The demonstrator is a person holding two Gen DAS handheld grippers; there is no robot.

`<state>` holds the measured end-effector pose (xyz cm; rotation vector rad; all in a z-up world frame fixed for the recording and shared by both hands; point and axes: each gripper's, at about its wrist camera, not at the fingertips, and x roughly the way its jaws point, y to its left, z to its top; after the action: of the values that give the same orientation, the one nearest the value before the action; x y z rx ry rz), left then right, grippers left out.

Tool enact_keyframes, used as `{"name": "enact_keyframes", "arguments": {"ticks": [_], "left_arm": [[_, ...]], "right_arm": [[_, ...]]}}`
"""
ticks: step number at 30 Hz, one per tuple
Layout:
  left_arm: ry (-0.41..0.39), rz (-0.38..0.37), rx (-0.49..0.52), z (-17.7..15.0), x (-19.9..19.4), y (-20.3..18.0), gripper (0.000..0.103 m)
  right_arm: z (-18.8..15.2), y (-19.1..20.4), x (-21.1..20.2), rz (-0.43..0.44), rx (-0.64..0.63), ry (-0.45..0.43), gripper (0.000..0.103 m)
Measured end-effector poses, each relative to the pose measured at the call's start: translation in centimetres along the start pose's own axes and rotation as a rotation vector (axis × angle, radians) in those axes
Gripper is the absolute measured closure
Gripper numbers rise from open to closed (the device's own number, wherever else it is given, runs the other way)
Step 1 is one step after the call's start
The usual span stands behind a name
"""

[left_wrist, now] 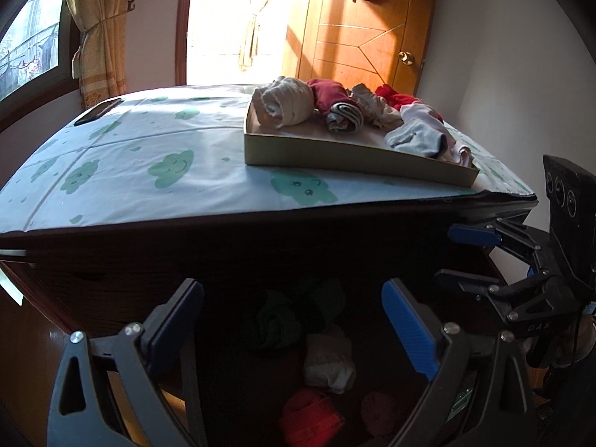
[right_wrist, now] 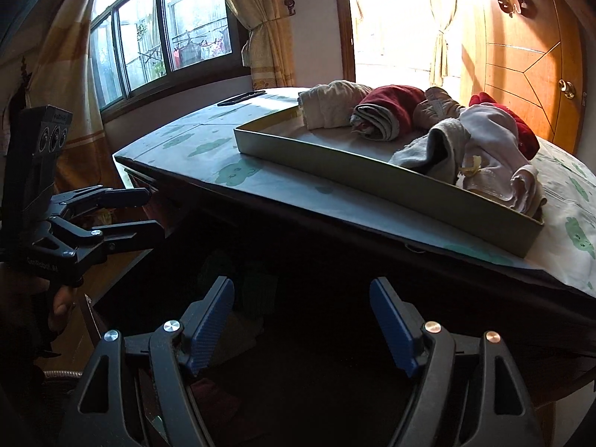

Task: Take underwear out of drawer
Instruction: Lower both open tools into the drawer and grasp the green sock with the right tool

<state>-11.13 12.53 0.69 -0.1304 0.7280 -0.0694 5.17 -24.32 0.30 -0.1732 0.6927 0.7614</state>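
Below the dresser top, an open drawer point(left_wrist: 223, 383) lies in deep shadow. Rolled underwear sits inside it: a green roll point(left_wrist: 279, 320), a white one point(left_wrist: 327, 361), a red one point(left_wrist: 313, 417) and a dark red one point(left_wrist: 380, 409). My left gripper point(left_wrist: 292, 287) hovers open above these rolls with nothing between its blue pads. My right gripper point(right_wrist: 300, 287) is also open and empty over the dark drawer; a faint green roll point(right_wrist: 253, 287) shows beyond it. Each gripper appears in the other's view: the right gripper point(left_wrist: 462, 255) at the right edge, the left gripper point(right_wrist: 149, 212) at the left.
On the dresser top, over a cloud-print cloth point(left_wrist: 167, 171), stands a shallow tray point(left_wrist: 335, 156) point(right_wrist: 335, 171) holding several rolled garments. A dark phone point(left_wrist: 97, 111) lies at the far left corner. The dresser's front edge juts over the drawer. A window, curtains and a wooden door stand behind.
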Motion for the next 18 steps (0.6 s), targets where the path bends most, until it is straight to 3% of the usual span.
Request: {"name": "enact_keyframes", "arguments": {"ticks": [11, 18], "left_arm": [[-0.037, 0.116, -0.134, -0.5, -1.0, 6.0, 0.005], [-0.044, 0.105, -0.182, -0.3, -1.3, 7.6, 0.004]], "right_arm": [[0.6, 5.7, 6.2, 0.036, -0.248, 0.182, 0.026], [0.9, 9.1, 11.0, 0.057, -0.397, 0.282, 0.026]]}}
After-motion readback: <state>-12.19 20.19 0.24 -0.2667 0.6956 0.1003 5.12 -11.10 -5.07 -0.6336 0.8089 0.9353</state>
